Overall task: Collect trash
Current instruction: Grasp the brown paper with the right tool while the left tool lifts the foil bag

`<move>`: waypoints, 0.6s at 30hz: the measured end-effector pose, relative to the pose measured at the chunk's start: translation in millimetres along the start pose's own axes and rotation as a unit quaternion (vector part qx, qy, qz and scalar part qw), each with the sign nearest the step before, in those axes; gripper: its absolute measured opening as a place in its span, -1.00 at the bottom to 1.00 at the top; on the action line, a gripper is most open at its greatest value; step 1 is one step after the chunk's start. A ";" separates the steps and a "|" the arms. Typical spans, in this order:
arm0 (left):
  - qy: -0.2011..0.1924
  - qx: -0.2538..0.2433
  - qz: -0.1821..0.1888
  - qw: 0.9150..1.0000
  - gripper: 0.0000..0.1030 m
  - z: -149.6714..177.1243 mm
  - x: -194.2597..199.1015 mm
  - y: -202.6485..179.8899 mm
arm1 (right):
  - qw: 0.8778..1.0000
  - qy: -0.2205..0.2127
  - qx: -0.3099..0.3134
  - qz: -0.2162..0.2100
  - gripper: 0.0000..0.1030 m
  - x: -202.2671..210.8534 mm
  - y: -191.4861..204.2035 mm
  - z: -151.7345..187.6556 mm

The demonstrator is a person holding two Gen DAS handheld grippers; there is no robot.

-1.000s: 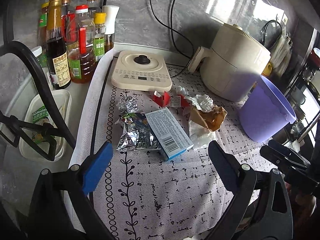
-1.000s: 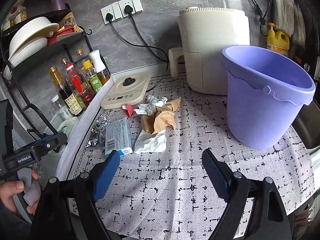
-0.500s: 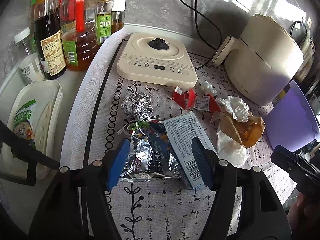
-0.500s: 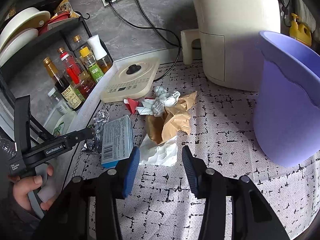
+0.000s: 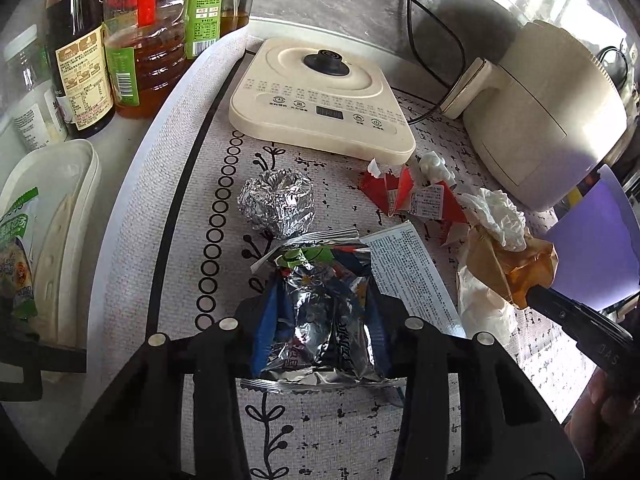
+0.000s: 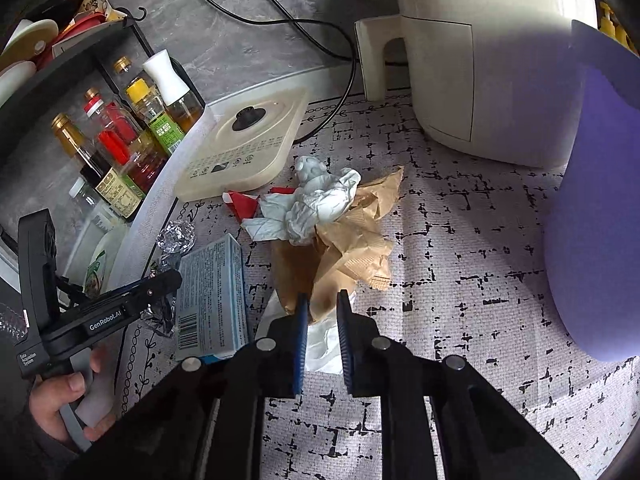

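My left jaws have just been closing and now pinch the foil packet [image 5: 320, 320] from both sides, my left gripper [image 5: 320, 332] low over the patterned mat [image 5: 360, 432] on the worktop. My right jaws have also just been closing and stand narrow, nearly together; the lower edge of the brown paper [image 6: 352, 252] and a white tissue [image 6: 324, 340] lie between the tips of my right gripper [image 6: 322, 312], but I cannot tell whether the pads truly press on them.

From my left gripper, the blue-and-white box [image 5: 408, 272] lies touching the packet at 2 o'clock, and a foil ball [image 5: 276, 204] sits just beyond the packet at 12. Red wrapper scraps [image 5: 400, 196] lie at 1 o'clock, near the front edge of the cream hotplate [image 5: 320, 96]. Bottles [image 5: 120, 40] stand at 10 o'clock, off the mat.

From my right gripper, crumpled white paper [image 6: 316, 204] rests on the brown paper at 12 o'clock. The purple bin [image 6: 592, 220] stands at 3 o'clock, well apart from the trash, with the cream air fryer [image 6: 480, 60] behind it at 1. My left hand [image 6: 68, 404] shows at 9 o'clock.
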State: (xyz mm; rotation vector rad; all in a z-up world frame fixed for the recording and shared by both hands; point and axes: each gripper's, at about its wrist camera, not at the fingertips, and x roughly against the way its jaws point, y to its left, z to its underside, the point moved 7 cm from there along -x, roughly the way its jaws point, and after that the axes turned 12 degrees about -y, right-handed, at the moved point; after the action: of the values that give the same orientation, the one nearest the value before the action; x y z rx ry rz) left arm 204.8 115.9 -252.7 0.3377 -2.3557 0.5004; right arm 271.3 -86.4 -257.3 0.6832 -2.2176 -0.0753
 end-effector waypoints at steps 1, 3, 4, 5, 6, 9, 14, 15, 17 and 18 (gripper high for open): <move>-0.003 -0.002 0.002 1.000 -0.32 -0.6 2.3 -1.1 | 1.000 -0.003 0.001 0.000 -0.88 2.5 -0.2 -0.1; -0.011 -0.005 0.006 1.000 -0.36 -1.3 8.0 -3.0 | 1.000 -0.008 0.005 -0.001 -0.92 8.6 -1.1 0.0; -0.014 -0.007 0.005 1.000 -0.39 -1.6 11.4 -3.8 | 1.000 -0.009 0.005 -0.001 -0.93 11.6 -1.5 0.2; -0.018 -0.007 0.005 1.000 -0.40 -1.9 14.8 -4.2 | 1.000 -0.010 0.004 0.000 -0.93 14.8 -2.3 0.7; -0.022 -0.008 0.005 1.000 -0.42 -1.6 18.7 -4.7 | 1.000 -0.013 0.003 0.001 -0.93 18.8 -3.1 1.4; -0.030 -0.009 0.005 0.999 -0.44 -1.7 30.8 -6.5 | 1.000 -0.020 0.002 0.003 -0.94 31.2 -3.2 2.4; -0.050 -0.018 0.014 0.998 -0.45 -3.5 55.5 -15.9 | 0.999 -0.041 0.004 0.008 -0.93 58.1 -4.6 2.4; -0.054 -0.021 0.016 0.998 -0.45 -4.2 60.3 -18.6 | 0.999 -0.045 0.003 0.009 -0.94 63.9 -5.2 2.2; -0.061 -0.027 0.019 0.998 -0.45 -6.1 69.5 -24.6 | 0.999 -0.053 0.003 0.010 -0.93 75.5 -6.0 1.7; -0.066 -0.031 0.019 0.997 -0.45 -7.0 73.8 -27.9 | 0.998 -0.058 0.004 0.010 -0.93 81.6 -6.3 1.2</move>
State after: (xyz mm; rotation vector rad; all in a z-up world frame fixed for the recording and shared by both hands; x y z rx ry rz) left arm 165.8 86.5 -190.4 0.3047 -2.5038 0.4331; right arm 229.5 -132.5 -204.1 0.6766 -2.3358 -0.0982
